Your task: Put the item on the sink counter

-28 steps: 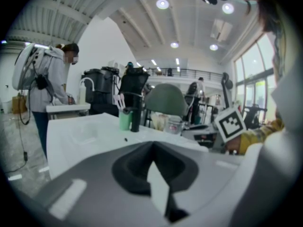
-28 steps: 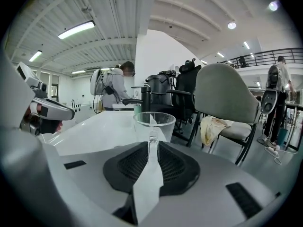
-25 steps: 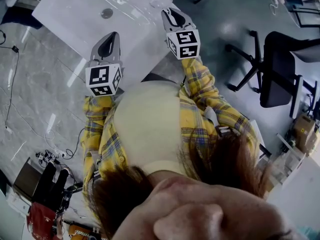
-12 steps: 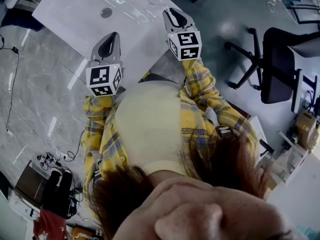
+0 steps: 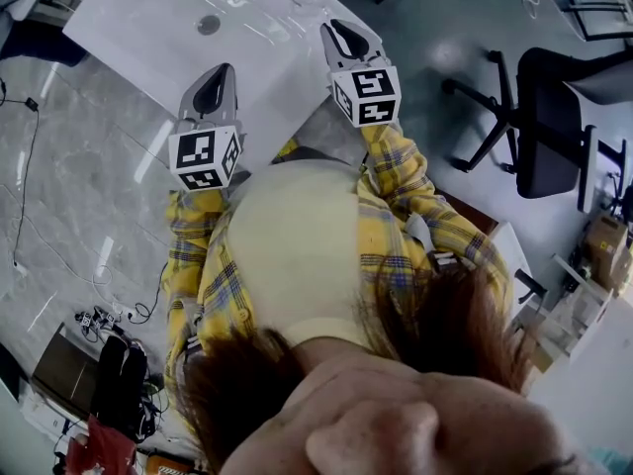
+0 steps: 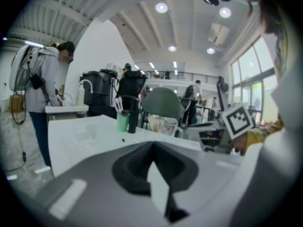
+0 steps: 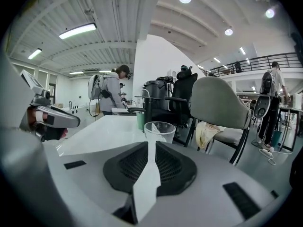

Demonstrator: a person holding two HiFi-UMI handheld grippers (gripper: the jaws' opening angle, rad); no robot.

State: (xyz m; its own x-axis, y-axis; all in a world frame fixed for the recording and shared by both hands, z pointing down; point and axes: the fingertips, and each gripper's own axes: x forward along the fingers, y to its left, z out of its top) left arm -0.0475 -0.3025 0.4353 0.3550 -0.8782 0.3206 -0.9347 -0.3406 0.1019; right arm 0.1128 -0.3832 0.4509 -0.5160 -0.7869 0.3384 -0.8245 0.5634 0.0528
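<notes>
— Left tongs are clenched on my feed, pads meeting at the tips with nothing between them. Right tongs are the same, closed on air.

— And the glass?

— Upright on the sink counter, just ahead of the right tongs' tips and not touched by them. I read that best from the right gripper view, which looks straight at it. That view also gives me a grey chair beside the counter and a person in grey standing well behind it.

— What does the left gripper view add?

— A green cup with pale brushes in it, further back on the counter. It sits against or just beside a dark upright fitting; I cannot tell which. Off to the side I catch the right tongs' marker cube.

— How are the arms set?

— Only the head view shows me that. Both forearms, in yellow plaid sleeves, reach forward from the body, and the tongs point across the counter. The right tongs are further out, over the counter's right edge and near the glass. The left tongs hang over the near edge. The drain lies well apart from both.
</notes>
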